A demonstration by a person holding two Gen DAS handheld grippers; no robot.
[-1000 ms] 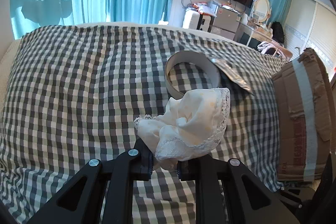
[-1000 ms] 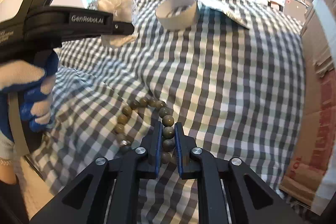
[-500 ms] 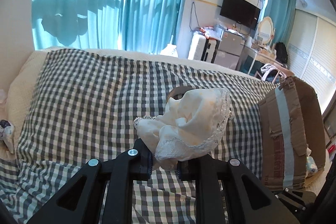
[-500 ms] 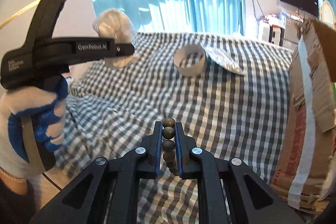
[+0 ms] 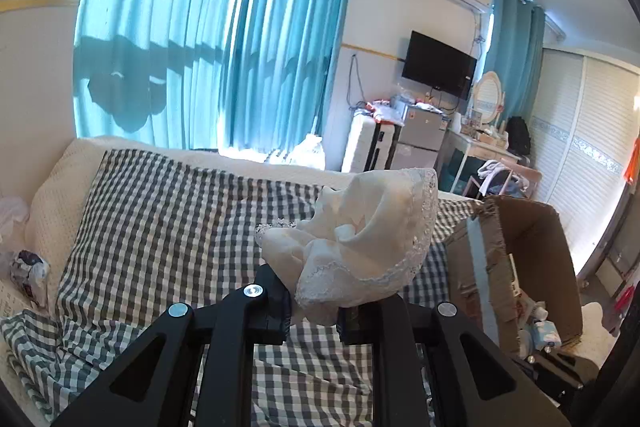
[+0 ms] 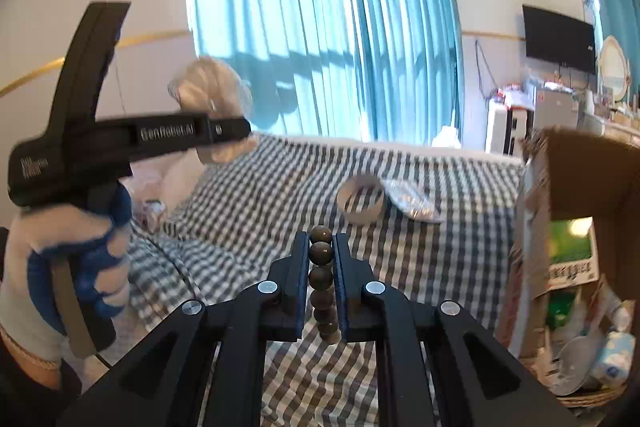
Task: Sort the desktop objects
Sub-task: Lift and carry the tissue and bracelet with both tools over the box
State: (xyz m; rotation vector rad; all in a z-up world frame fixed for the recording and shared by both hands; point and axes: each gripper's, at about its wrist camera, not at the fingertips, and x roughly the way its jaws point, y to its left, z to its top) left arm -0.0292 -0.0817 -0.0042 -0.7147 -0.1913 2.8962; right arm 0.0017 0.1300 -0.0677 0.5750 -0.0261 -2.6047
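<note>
- Your left gripper [image 5: 311, 307] is squeezing a white lacy cloth [image 5: 360, 243]. The cloth is puffing up above the jaws, off the bed [image 5: 168, 219].
- In the right view, that left gripper [image 6: 240, 129] is up in the air at about 9 o'clock, and your gloved hand [image 6: 76, 259] is wrapping round its handle.
- Your right gripper [image 6: 322, 267] is pinching a string of brown beads [image 6: 321, 277]. The beads are standing in a line between the jaws, and the end beads are hanging down below them.
- A tape ring [image 6: 362, 199] is lying on the checked bed, up at 12 o'clock from the beads, well apart from them.
- A shiny packet [image 6: 412, 203] is lying just beside the ring, at its 3 o'clock.
- An open box [image 6: 576, 211] is standing at 3 o'clock, beside the bed. Small things are lying in it, too blurry to name.
- In the left view the box [image 5: 516, 267] is at 3 o'clock from the cloth.
</note>
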